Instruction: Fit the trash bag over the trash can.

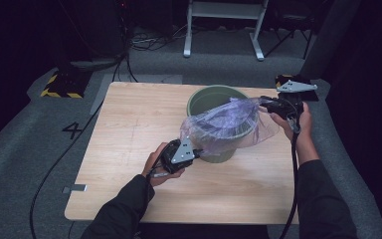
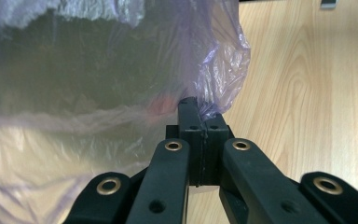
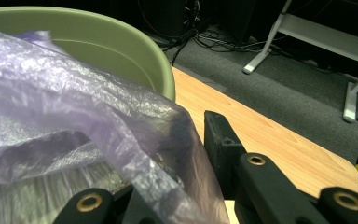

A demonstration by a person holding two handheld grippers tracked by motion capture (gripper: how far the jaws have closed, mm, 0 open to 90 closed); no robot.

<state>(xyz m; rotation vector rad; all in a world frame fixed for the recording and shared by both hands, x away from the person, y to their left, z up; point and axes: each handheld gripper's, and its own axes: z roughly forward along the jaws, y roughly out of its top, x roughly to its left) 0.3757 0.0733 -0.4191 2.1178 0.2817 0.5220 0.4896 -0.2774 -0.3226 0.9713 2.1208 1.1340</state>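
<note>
The thin purple plastic bag (image 1: pixel 229 124) is stretched across the mouth of the green bin (image 1: pixel 214 97), which stands upright on the wooden counter (image 1: pixel 129 129), toward its far right part. The bag's long axis runs on a diagonal, from the near-left side of the bin up to its far-right side, and each end of that line sits in one gripper. The left gripper (image 1: pixel 195 151) is at the near-left end, just beside the bin's wall and low against it; in the left gripper view its jaws are pressed together with a pinch of the bag's edge (image 2: pixel 205 109) caught between the pads. The right gripper (image 1: pixel 264 101) is at the far-right end, level with the rim; in the right gripper view the film (image 3: pixel 168 154) drapes over one jaw and passes between the two, so it seems to hold the bag's edge, though the pads themselves are hidden by plastic. The bin lies between the two hands, so neither is clearly nearer; the coming move likely turns on drawing the bag's open edge outward and down over the rim (image 3: pixel 121 42). The bag is translucent, crinkled and limp, pale violet, with the green showing through it; part of it hangs over the bin's near side while the far rim is bare.
</note>
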